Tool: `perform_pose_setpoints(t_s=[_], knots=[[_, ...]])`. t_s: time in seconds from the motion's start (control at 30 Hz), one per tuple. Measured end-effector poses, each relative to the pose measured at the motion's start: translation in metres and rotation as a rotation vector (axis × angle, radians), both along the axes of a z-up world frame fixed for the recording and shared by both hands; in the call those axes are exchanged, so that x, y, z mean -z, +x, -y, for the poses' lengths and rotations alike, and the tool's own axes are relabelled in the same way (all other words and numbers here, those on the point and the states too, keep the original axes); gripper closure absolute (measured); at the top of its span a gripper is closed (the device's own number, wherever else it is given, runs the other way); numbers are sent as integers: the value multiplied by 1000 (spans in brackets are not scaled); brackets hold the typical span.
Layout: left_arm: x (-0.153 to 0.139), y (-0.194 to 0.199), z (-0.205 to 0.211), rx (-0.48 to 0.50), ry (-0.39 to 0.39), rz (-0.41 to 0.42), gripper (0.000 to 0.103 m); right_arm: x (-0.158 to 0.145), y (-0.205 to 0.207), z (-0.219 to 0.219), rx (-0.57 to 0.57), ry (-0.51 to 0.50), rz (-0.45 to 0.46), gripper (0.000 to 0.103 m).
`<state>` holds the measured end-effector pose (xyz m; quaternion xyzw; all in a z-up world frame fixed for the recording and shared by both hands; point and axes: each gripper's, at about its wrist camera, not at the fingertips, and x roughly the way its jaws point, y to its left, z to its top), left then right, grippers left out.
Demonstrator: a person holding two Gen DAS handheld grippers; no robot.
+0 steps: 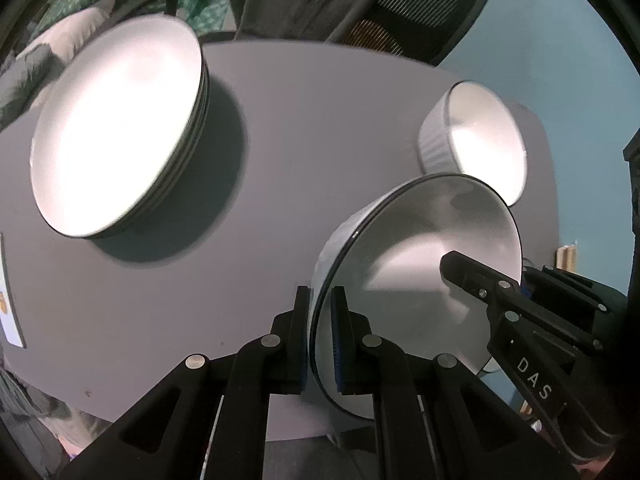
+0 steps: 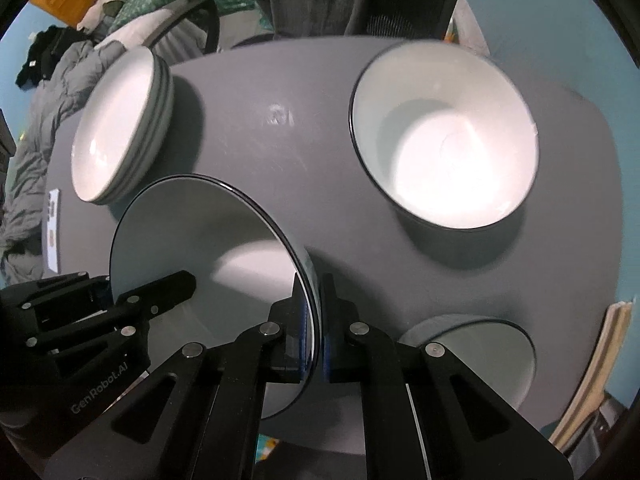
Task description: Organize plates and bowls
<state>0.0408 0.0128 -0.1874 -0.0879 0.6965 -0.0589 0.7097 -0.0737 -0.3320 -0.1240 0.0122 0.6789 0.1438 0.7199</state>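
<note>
1. My left gripper (image 1: 320, 320) has its fingers (image 1: 301, 332) clamped on the left rim of a bowl (image 1: 420, 264), one finger outside the wall and one inside.
2. My right gripper (image 2: 316, 312) is closed on the opposite rim of the same bowl (image 2: 208, 240), so I hold it from both sides.
3. The bowl is white inside with a thin dark rim; it sits at the near middle of the grey tabletop (image 1: 300, 128), tilted in both views. I cannot tell whether its base touches the tabletop.
4. Far left, a stack of plates (image 1: 120, 128) rests on the tabletop, well apart from the held bowl.
5. Far right, a second bowl (image 2: 444, 140) stands upright on the tabletop, ribbed on its outer wall.
6. Near right, a third bowl (image 2: 480, 352) is partly hidden behind my right gripper.
7. A chair (image 1: 400, 8) stands beyond the far edge, with dark cloth hung over it.
8. A paper card (image 2: 52, 232) lies at the left edge.
</note>
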Motion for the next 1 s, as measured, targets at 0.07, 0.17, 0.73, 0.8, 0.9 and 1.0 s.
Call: perform_pose_setpoints(t_s=[0.07,0.17,0.73,0.8,0.9,1.0], knots=[[-11,2,0,16,-3,20,94,-5,-2,1,8,2,12,97],[-26,5,0,38,-6,47,94,-22,-4,8,22,4,40,97],[-51,76,65,170,-8,136,94,-42,26,37,135,-22,95,97],[-45,83,74,184,6,130,94,-38,34,45,146,-24,83,97],[-34,91,83,197,21,112,94,-30,45,53,153,-37,68,97],[-24,98,89,206,31,93,94,-20,54,60,152,-43,52,97]])
